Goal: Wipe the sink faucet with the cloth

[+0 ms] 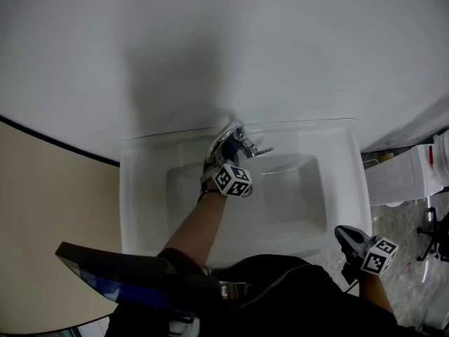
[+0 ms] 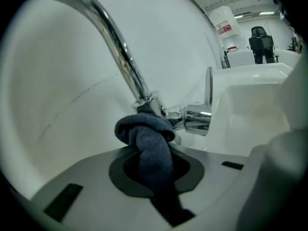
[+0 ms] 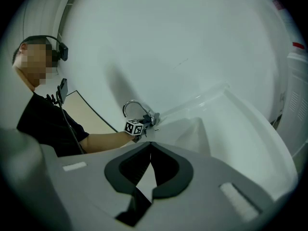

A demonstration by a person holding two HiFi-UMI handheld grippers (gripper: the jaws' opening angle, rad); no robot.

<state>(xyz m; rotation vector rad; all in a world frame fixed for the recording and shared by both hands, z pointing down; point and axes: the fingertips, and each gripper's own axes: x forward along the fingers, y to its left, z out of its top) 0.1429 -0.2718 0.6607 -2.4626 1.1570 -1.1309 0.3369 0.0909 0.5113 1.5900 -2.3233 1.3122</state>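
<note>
Faucet (image 1: 235, 139): chrome with a tall curved spout, standing at the back edge of a white sink (image 1: 351, 188), against a plain white wall (image 1: 245, 41).
Cloth (image 2: 147, 146): dark blue, bunched into a knot-like wad. It sits at the foot of the faucet and touches the spout where it joins the body.
Left tongs (image 2: 155, 177): my jaws pinch the cloth, whose tail runs back between them. The wad sticks out ahead of the tips, toward the faucet.
Right tongs (image 3: 150, 170): jaws pressed together on nothing, held well away from the faucet, off the sink's front right corner.
Lever (image 2: 209, 88): upright, just to the right of the faucet's spout as my left tongs see it. The cloth does not touch it.
Step in hand: as I judge it, rubbing the lower part of the faucet. The upper curve of the spout is not yet covered.
Doing it well: I should hold the pinch firm so the wad cannot slip out. Only cloth should press on the chrome, never the tong tips. I would slide it up along the spout and round its far side, then over the body and lever.
Risk: a knock to the lever could start the water. The wad is small, so the faucet may need several passes.
</note>
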